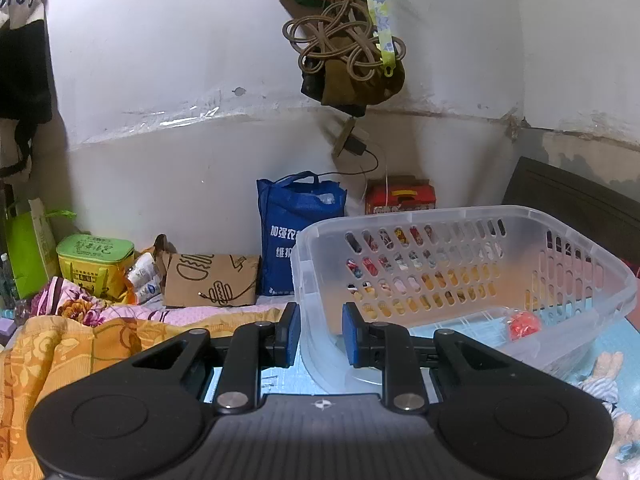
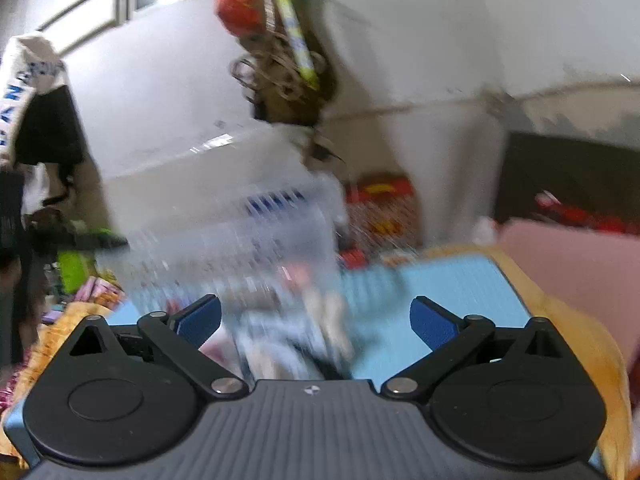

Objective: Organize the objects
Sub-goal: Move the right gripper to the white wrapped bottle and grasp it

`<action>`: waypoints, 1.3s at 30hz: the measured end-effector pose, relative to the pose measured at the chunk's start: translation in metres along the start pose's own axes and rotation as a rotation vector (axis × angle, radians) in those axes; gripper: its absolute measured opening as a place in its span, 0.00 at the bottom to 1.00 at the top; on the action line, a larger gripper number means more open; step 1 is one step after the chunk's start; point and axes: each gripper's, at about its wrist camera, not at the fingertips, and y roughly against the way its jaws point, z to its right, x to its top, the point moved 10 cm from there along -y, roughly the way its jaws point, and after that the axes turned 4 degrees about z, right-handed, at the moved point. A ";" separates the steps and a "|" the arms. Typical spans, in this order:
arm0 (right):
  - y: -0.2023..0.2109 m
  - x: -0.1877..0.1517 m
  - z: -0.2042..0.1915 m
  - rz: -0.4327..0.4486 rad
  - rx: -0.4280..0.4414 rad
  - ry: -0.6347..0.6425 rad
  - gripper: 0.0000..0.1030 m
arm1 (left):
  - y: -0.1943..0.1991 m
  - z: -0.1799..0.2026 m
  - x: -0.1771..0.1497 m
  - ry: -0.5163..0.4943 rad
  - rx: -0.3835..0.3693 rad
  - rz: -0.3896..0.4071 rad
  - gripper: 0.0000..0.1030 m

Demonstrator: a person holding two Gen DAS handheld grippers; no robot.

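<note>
Clear plastic basket (image 1: 460,276) sits on the bed; your left gripper (image 1: 320,334) clamps its near corner rim. Light, flexy, slick: keep hold at the rim. Right gripper (image 2: 316,320) fingers spread wide, gripping nothing, near the basket.

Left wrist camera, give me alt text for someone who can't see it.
The left gripper is shut on the near rim of a clear plastic basket, tilted on a light blue mat, with a small red object inside. Behind, a blue bag stands against a white wall.
</note>
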 end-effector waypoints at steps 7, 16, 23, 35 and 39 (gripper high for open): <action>0.013 -0.047 -0.020 -0.065 -0.010 0.031 1.00 | 0.000 0.002 0.002 -0.005 0.005 0.002 0.26; 0.000 -0.059 -0.026 -0.075 0.020 0.031 0.93 | 0.000 0.002 0.000 -0.003 0.007 0.007 0.27; 0.001 -0.066 -0.025 -0.075 0.018 0.027 0.78 | 0.000 0.000 -0.001 -0.003 0.001 0.011 0.28; 0.004 -0.065 -0.025 -0.040 0.050 0.009 0.77 | 0.000 0.002 -0.002 -0.017 0.023 0.012 0.28; 0.008 -0.062 -0.023 0.006 0.053 -0.009 0.77 | 0.000 0.002 -0.002 -0.017 0.023 0.014 0.28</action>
